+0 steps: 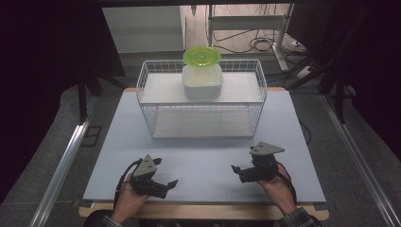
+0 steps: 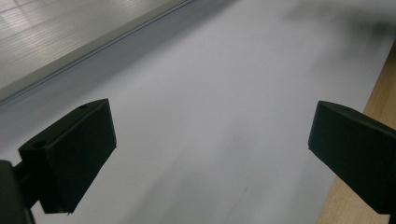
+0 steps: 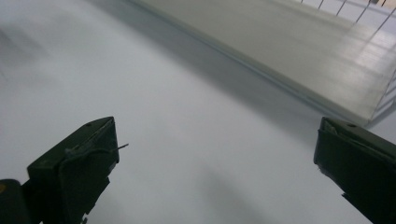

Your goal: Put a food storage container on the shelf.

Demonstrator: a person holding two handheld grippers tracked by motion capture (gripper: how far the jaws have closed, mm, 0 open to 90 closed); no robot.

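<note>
A white wire rack with two shelves stands at the far middle of the pale table. On its top shelf sits a white tub with a lime-green lid lying tilted on it. My left gripper rests low at the near left, held in a hand, its jaws wide apart over bare table. At the near right my right gripper is held the same way, open and holding nothing. The rack's lower shelf shows ahead of the right jaws.
A wooden edge runs along the table's near side. Metal rails flank the table on the floor. Cables and a metal frame lie behind the rack. Open table surface lies between the grippers and the rack.
</note>
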